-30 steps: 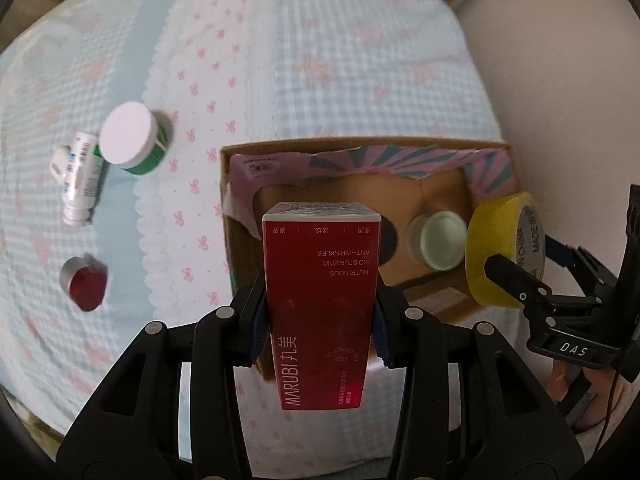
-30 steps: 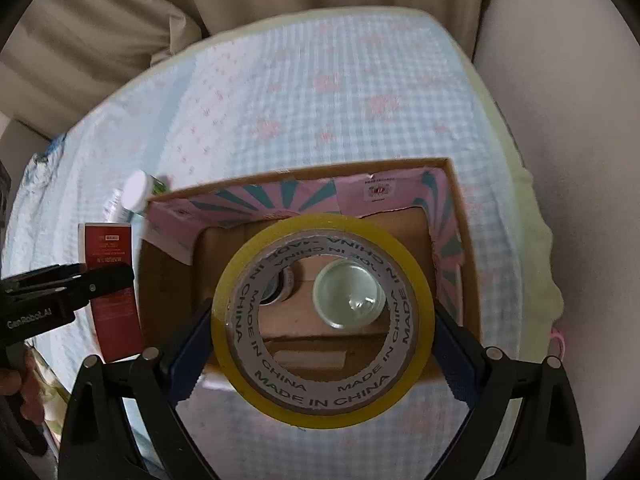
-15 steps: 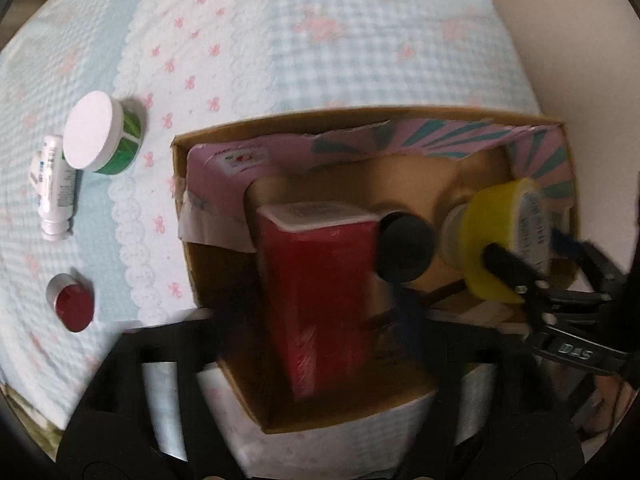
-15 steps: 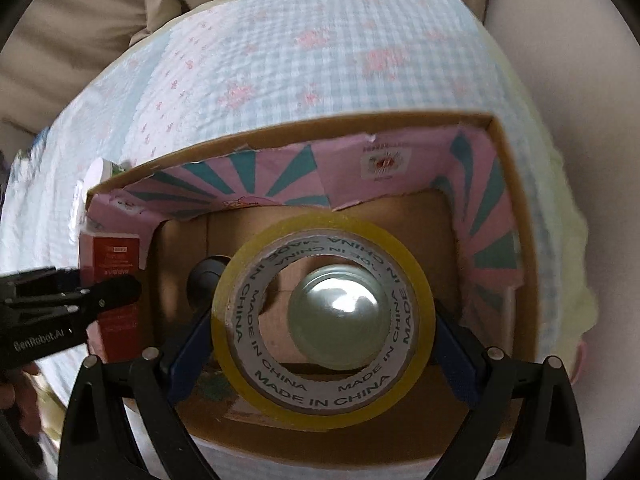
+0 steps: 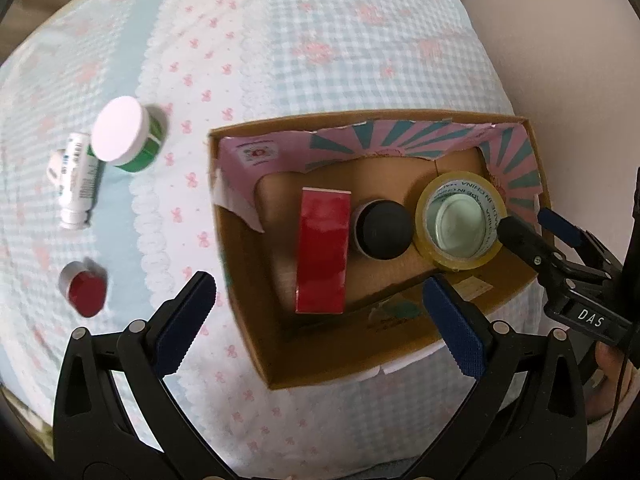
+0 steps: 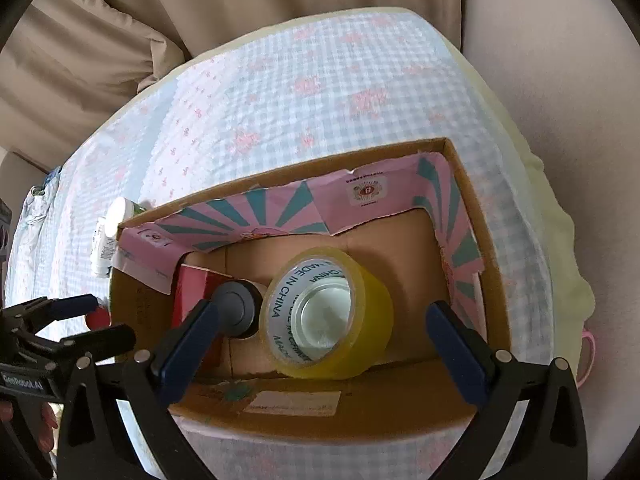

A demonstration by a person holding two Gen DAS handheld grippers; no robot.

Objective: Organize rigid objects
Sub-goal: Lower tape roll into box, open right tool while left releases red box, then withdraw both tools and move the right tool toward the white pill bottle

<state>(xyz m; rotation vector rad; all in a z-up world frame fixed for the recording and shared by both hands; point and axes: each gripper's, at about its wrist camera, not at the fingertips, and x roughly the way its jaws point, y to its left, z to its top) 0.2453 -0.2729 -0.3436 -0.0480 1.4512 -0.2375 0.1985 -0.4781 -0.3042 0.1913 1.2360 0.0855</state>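
Looking down along both tools, we see the left claw (image 5: 316, 312) spread wide with nothing between its blue pads, poised above the near-left part of the cardboard box (image 5: 332, 364). Our right claw (image 6: 324, 332) has its jaws opening, and the pads touch nothing; the yellow tape roll (image 6: 360, 320) lies inside the box between and beyond them, tilted on edge. Through the roll's core we see a pale round lid (image 6: 324, 316). Just left of the roll sits a dark-capped jar (image 5: 386, 232), and touching that jar on its left stands the red carton (image 5: 324, 252), all three items in a row on the box floor. A pink and teal paper lining (image 5: 400, 140) covers the far and side walls. Outside the box, on the checked bedspread (image 5: 320, 40), we note a white-lidded green jar (image 5: 124, 132), a small white bottle (image 5: 76, 180) lying beside it, and a red-capped pot (image 5: 84, 296) nearer us.
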